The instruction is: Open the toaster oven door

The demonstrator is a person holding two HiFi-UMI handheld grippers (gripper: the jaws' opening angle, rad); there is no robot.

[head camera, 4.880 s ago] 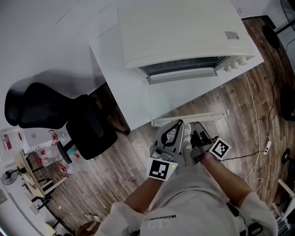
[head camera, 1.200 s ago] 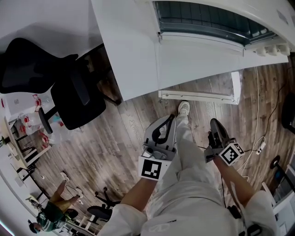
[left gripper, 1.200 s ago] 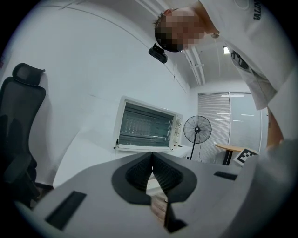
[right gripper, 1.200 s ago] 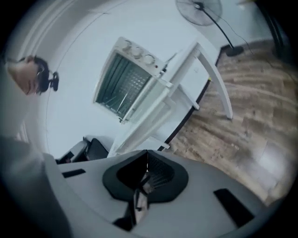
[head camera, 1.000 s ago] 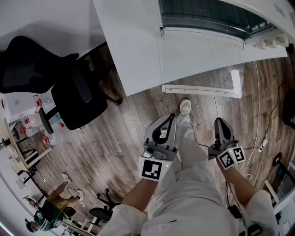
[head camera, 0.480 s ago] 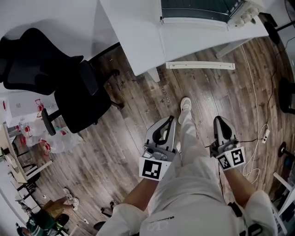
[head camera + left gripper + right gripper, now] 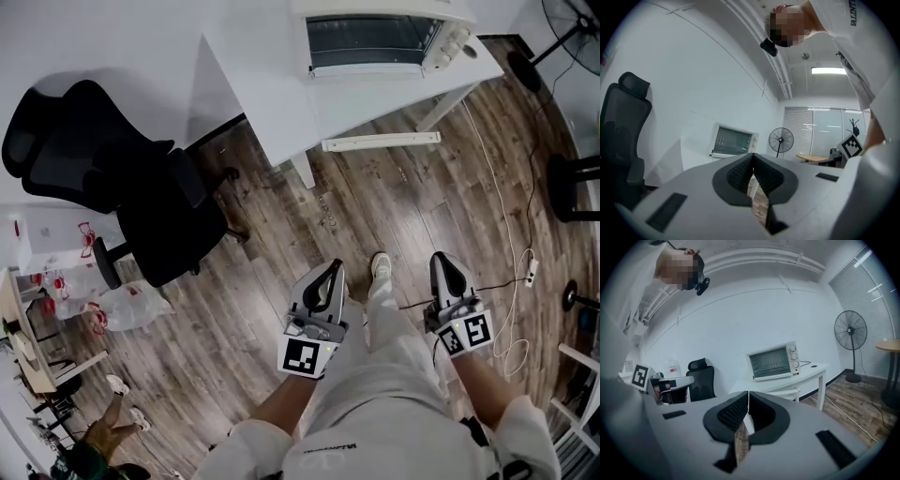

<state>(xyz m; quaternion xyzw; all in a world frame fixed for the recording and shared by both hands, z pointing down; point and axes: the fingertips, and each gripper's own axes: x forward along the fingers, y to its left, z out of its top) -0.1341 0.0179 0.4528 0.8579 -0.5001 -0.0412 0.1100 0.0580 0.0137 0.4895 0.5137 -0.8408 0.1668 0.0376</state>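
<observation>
The white toaster oven [image 7: 375,37] stands on a white table [image 7: 272,84] at the top of the head view, its glass door closed. It also shows in the distance as the oven [image 7: 732,140] in the left gripper view and the oven [image 7: 773,361] in the right gripper view. My left gripper [image 7: 332,267] and right gripper [image 7: 441,259] hang low beside my legs, far from the oven. The left gripper [image 7: 752,160] and the right gripper [image 7: 748,394] both have their jaws shut, with nothing between them.
A black office chair [image 7: 141,187] stands left of the table on the wooden floor. A white cable with a power strip [image 7: 531,273] runs along the right. A standing fan [image 7: 851,331] is right of the table. My shoe [image 7: 380,265] lies between the grippers.
The oven and table have shrunk toward the top of the head view as I backed away. Both grippers stayed low by my legs and shut.
</observation>
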